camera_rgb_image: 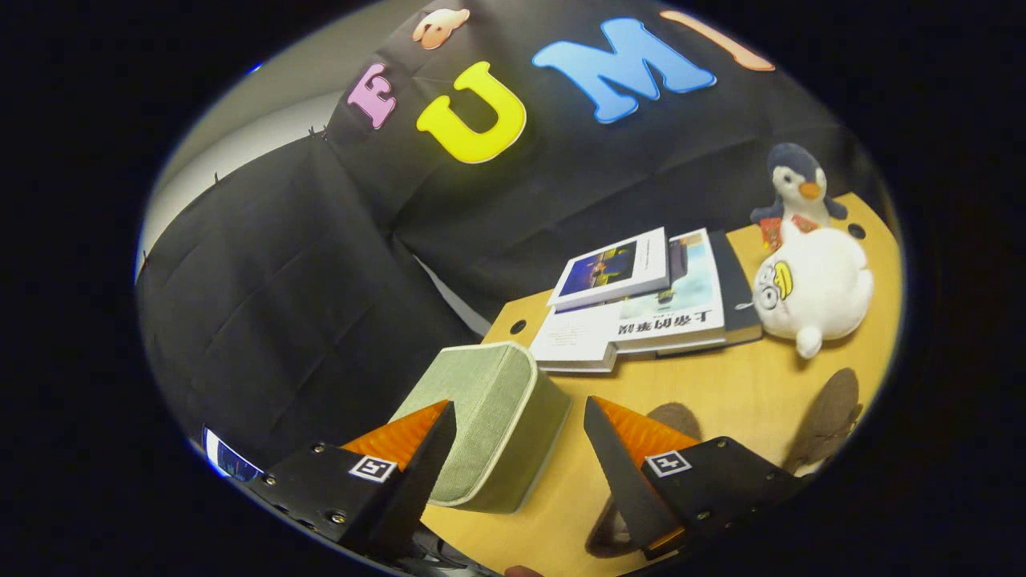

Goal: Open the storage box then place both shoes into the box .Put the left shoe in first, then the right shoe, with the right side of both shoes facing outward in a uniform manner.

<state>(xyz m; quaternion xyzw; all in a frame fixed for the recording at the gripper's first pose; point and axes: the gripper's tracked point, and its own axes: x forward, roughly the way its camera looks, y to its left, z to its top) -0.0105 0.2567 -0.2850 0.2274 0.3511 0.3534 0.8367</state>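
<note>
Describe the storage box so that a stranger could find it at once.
On the wooden table, before the stack of books, stands the storage box, between the open claw fingers. It is the one green fabric cube with pale edging, lid closed.

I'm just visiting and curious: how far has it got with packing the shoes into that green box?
Barely begun, it seems. Done: nothing visible; the green storage box looks closed on the wooden table. In hand: the open gripper hovers with the box's near corner between its fingers, not gripping it. Left: opening the box, then both shoes. The brown shapes beyond the fingers may be shoes; I can't tell.
</note>
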